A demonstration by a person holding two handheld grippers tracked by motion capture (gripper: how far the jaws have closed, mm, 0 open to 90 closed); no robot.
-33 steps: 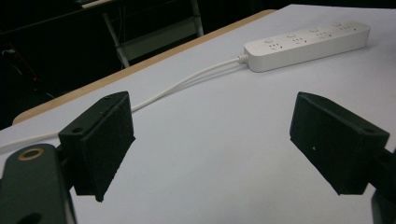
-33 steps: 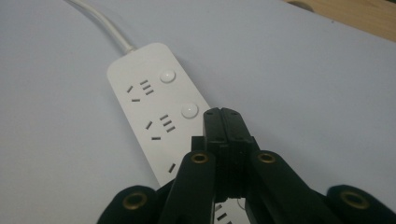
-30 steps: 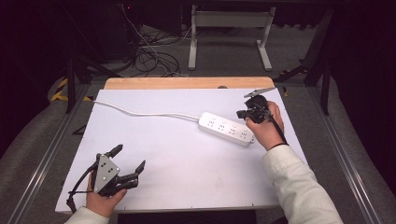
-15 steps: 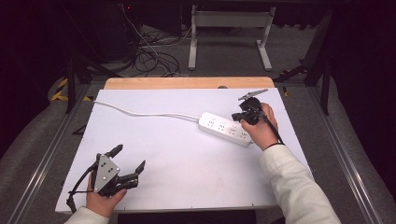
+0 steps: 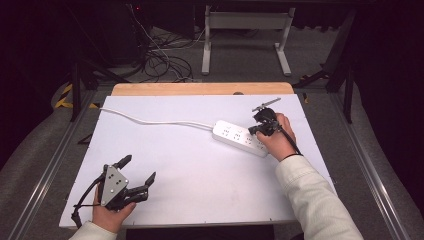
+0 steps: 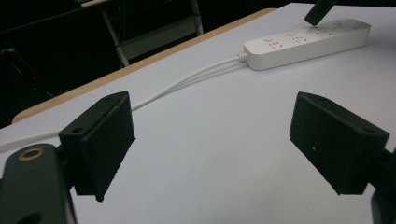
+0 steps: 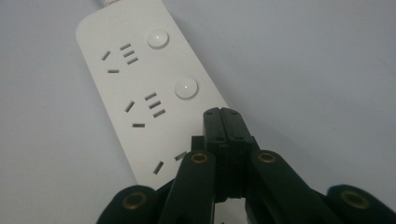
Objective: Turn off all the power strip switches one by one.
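The power strip (image 5: 240, 138) lies flat on the white tabletop (image 5: 200, 175), right of centre, with its white cable (image 5: 155, 121) running from its left end toward the far left corner of the tabletop.

**Right claw** (image 7: 223, 116): clenched, jaws pressed together with nothing between them. The tip is poised over the right-hand part of the power strip, just beyond the second round button (image 7: 186, 88); contact with the casing cannot be confirmed. In the left gripper view, this tip (image 6: 317, 10) sits at the strip's top face.

**Left claw** (image 5: 136, 175): released, jaws spread wide and empty, resting well apart from the power strip, near the tabletop's front left corner.

**Handling judgement:**
- The strip appears to be a rigid, smooth plastic body: light, stiff and likely slippery under hard pads.
- Being light, it may slide or pivot when a button is pressed off-centre; press straight down.
- To lift or steady it, grasp across the narrow width, on the long side walls near mid-length.
- The cable is flexible and will drag; avoid holding by it.
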